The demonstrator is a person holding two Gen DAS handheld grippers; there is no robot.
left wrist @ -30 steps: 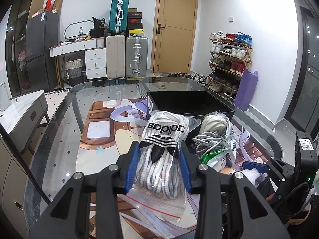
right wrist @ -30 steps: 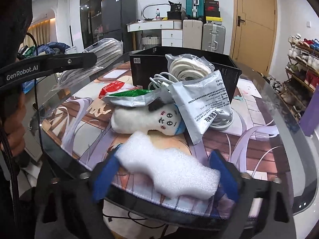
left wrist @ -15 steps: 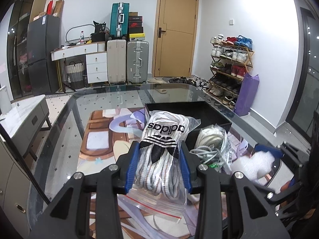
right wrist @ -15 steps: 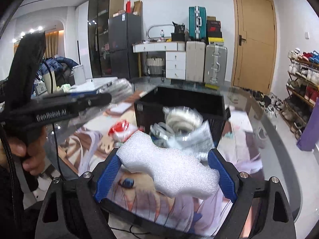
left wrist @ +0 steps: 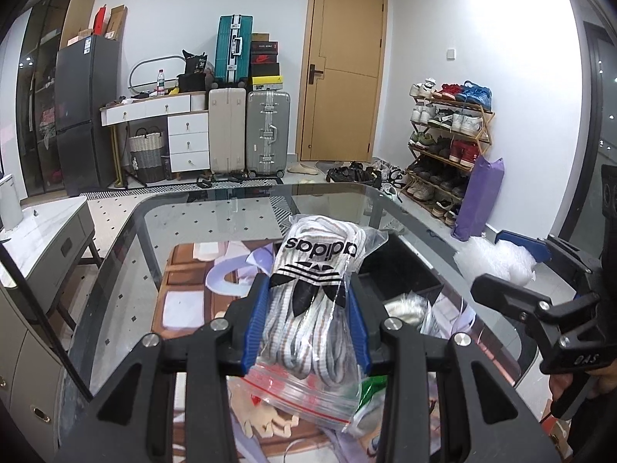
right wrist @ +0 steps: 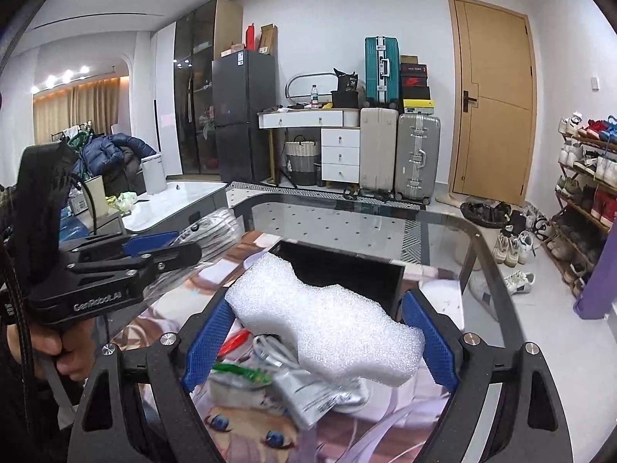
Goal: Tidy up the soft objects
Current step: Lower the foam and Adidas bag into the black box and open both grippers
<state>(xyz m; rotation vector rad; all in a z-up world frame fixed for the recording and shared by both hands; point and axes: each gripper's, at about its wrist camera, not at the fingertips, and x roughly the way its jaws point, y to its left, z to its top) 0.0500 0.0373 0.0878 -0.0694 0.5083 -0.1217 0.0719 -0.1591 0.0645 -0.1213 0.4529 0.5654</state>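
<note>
Suitcases (left wrist: pixel 248 131), door (left wrist: pixel 341 73), perhaps fridge (left wrist: pixel 83 112).

A lived-in home, likely an entry or living room. Beyond the jaws, past the glass-topped bench (left wrist: pixel 200 208), stands a wooden door (left wrist: pixel 341 73), with suitcases (left wrist: pixel 268 133) and a white drawer unit (left wrist: pixel 189 141) lined against the far wall. To the jaws' right a shoe rack (left wrist: pixel 449 142) is crowded with sneakers; to their left stands a dark refrigerator (left wrist: pixel 83 112). Curtains (right wrist: pixel 81 110) hang in a lit alcove.
</note>
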